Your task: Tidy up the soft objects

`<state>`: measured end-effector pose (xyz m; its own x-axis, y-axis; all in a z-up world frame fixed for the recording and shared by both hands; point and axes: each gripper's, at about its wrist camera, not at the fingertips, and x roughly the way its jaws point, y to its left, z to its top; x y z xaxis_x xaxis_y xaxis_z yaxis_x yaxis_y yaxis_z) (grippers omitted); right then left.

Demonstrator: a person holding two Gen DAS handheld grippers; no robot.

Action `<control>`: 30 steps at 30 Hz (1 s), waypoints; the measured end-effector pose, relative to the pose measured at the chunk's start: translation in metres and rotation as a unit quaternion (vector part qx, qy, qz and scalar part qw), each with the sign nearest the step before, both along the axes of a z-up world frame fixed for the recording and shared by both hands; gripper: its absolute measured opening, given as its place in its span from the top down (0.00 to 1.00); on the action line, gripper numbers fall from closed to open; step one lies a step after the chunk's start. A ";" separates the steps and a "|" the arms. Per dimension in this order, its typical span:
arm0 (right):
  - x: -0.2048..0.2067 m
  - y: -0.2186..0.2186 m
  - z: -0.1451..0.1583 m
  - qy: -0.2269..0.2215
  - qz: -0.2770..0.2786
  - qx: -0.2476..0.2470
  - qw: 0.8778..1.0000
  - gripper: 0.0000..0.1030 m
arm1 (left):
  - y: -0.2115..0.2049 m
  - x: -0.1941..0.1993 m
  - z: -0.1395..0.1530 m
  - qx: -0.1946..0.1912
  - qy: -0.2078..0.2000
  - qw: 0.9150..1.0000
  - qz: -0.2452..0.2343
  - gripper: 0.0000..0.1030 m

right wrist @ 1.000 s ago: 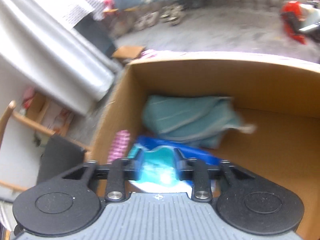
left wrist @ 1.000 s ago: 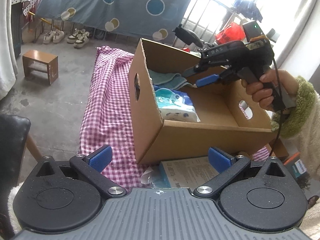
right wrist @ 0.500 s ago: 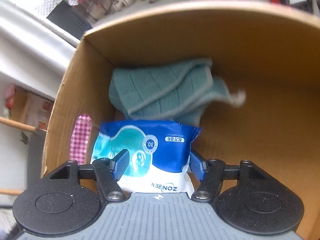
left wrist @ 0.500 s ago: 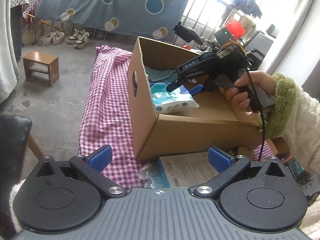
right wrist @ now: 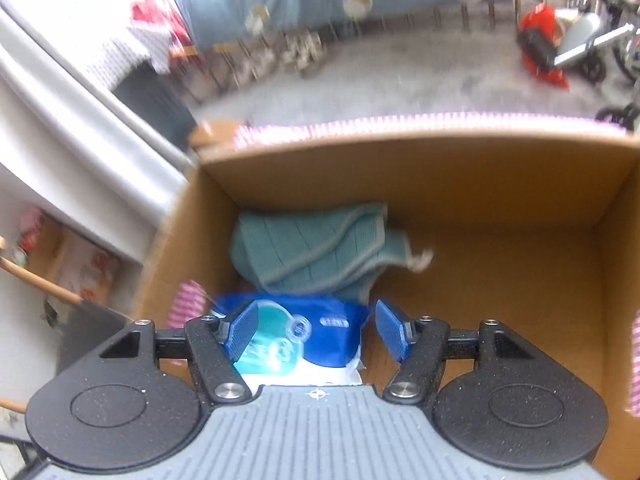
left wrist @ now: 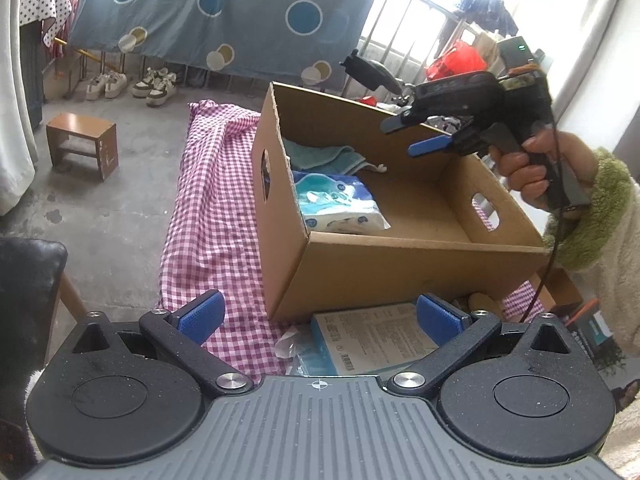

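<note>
Open brown corrugated cardboard box [left wrist: 400, 268]: folded teal ribbed cloth [right wrist: 316, 248], glossy blue-and-white plastic wipes pack [left wrist: 340, 208]. Right gripper [left wrist: 412, 134] above, fingers parted, empty. Left gripper [left wrist: 318, 316] fingers wide, empty.

Checked cloth [left wrist: 208, 216] bears cardboard box [left wrist: 384, 268], packet [left wrist: 372, 340]

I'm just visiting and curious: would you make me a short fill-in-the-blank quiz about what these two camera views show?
1. The blue-and-white wipes packet lies inside the brown ____ box.
2. Behind the packet sits a folded ____ towel.
3. The right gripper, above the box, has its jaws ____.
4. The box stands on a pink-and-white ____ cloth.

Missing words: cardboard; teal; open; checked
</note>
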<state>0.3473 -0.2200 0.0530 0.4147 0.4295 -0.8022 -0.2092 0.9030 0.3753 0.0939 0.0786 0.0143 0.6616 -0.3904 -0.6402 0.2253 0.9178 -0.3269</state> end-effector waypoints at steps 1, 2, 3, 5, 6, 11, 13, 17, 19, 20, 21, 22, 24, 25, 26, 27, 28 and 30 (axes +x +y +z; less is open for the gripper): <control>-0.008 -0.006 0.013 -0.014 -0.002 0.009 1.000 0.34 | 0.001 -0.001 0.000 0.000 -0.001 1.000 0.001 0.01; -0.015 -0.009 0.023 -0.026 0.000 0.021 0.999 0.34 | 0.002 -0.003 0.001 0.000 -0.002 1.000 0.001 0.01; -0.024 -0.014 0.034 -0.037 0.004 0.033 0.999 0.34 | 0.002 -0.004 0.001 0.000 -0.002 1.000 0.002 0.01; -0.046 -0.022 0.055 -0.059 0.010 0.055 0.997 0.34 | 0.003 -0.006 0.002 -0.001 -0.004 1.000 0.002 0.01; -0.058 -0.024 0.064 -0.071 0.016 0.065 0.995 0.34 | 0.003 -0.007 0.002 0.000 -0.004 1.000 0.002 0.01; -0.123 -0.029 0.083 -0.107 0.049 0.120 0.986 0.34 | 0.003 -0.010 -0.001 0.007 0.001 1.000 -0.001 0.01; -0.147 -0.030 0.076 -0.099 0.061 0.144 0.983 0.35 | 0.002 -0.010 -0.004 0.012 0.006 1.000 -0.002 0.01; -0.189 -0.026 0.040 -0.047 0.076 0.179 0.980 0.42 | 0.004 -0.011 -0.008 0.018 0.015 1.000 0.000 0.01; -0.206 -0.022 0.016 -0.010 0.075 0.182 0.980 0.43 | 0.005 -0.010 -0.009 0.018 0.018 1.000 0.002 0.01; -0.212 -0.022 0.002 0.009 0.071 0.184 0.980 0.44 | 0.005 -0.009 -0.010 0.019 0.020 1.000 0.003 0.01; -0.218 -0.022 -0.010 0.030 0.064 0.186 0.980 0.45 | 0.005 -0.008 -0.010 0.019 0.020 1.000 0.003 0.01; -0.224 -0.024 -0.023 0.053 0.059 0.187 0.979 0.46 | 0.004 -0.008 -0.010 0.018 0.021 1.000 0.002 0.01; -0.230 -0.029 -0.043 0.083 0.041 0.180 0.979 0.46 | 0.001 -0.006 -0.012 0.019 0.024 1.000 -0.002 0.01; -0.234 -0.031 -0.053 0.090 0.030 0.168 0.981 0.46 | -0.001 -0.005 -0.012 0.020 0.025 0.999 -0.005 0.01; -0.233 -0.033 -0.057 0.090 0.019 0.157 0.983 0.46 | -0.004 -0.005 -0.013 0.020 0.026 0.999 -0.009 0.01; -0.232 -0.036 -0.058 0.085 0.007 0.143 0.986 0.46 | -0.006 -0.005 -0.014 0.020 0.026 0.999 -0.014 0.01; -0.231 -0.039 -0.059 0.072 -0.005 0.129 0.989 0.46 | -0.009 -0.005 -0.015 0.020 0.028 0.999 -0.019 0.01; -0.225 -0.046 -0.059 0.055 -0.028 0.119 0.991 0.46 | -0.017 -0.004 -0.018 0.023 0.032 0.999 -0.032 0.01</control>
